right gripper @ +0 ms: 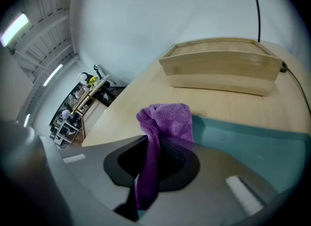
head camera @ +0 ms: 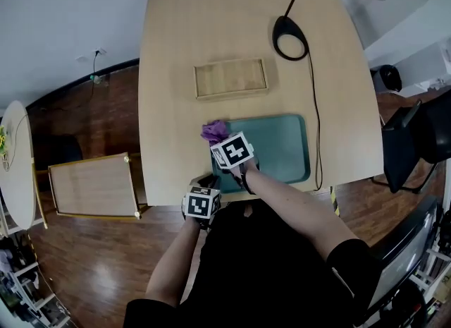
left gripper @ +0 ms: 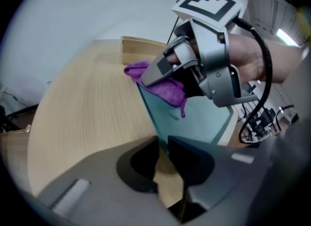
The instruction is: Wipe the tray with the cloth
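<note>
**Desk:** What is the right gripper (right gripper: 154, 147) doing?

**Photographer:** It is clamped on the purple cloth (right gripper: 167, 120). A bunched fold stands up past the jaws and a strip hangs down between them. The cloth sits at the far left corner of the teal tray (head camera: 282, 150), from the person's side.

**Desk:** And the left gripper (left gripper: 163, 145)?

**Photographer:** Its jaws stand slightly apart with nothing pressed between them, and bare wood shows through the gap. It hangs at the near edge of the tabletop (head camera: 169, 73), and the tray's near left corner lies just ahead of its tips.

**Desk:** Where is the tray?

**Photographer:** It lies flat on the light wood tabletop, close to the near edge and right of centre.

**Desk:** What else is on the tabletop?

**Photographer:** A shallow wooden box (head camera: 231, 78) sits beyond the tray, apart from it. A black lamp (head camera: 290, 37) stands at the far right, and its cable (head camera: 315, 122) runs down past the tray's right side.
</note>
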Motion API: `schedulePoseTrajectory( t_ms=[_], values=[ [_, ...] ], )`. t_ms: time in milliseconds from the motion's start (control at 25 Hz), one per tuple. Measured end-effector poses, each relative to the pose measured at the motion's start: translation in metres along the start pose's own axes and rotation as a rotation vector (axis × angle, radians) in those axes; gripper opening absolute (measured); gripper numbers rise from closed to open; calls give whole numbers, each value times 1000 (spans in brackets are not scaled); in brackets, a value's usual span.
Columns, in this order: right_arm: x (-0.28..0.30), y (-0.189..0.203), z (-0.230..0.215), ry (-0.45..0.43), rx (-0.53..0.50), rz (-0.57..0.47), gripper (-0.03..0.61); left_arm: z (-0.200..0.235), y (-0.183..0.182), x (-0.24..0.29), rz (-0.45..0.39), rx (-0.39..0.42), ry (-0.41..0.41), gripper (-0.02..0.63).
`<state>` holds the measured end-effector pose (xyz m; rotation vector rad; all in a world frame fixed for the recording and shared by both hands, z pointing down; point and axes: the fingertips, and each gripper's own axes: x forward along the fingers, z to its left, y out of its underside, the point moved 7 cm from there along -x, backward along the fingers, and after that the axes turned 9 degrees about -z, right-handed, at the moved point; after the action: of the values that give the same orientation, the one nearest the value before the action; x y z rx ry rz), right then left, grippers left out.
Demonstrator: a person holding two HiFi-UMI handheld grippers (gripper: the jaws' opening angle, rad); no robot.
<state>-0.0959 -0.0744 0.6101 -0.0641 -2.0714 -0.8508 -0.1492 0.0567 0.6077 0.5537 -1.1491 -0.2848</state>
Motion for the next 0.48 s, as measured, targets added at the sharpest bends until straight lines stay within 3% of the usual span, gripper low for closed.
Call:
schedulePoseTrajectory(
  t_ms=[240, 480],
  values=[
    [2, -2, -4, -103, 49, 13, 49, 1, -1, -1, -14, -11, -7, 84],
    [-44, 6, -58, 26, 116, -73, 49, 3, 2, 1, -7, -24, -32, 81]
  ],
)
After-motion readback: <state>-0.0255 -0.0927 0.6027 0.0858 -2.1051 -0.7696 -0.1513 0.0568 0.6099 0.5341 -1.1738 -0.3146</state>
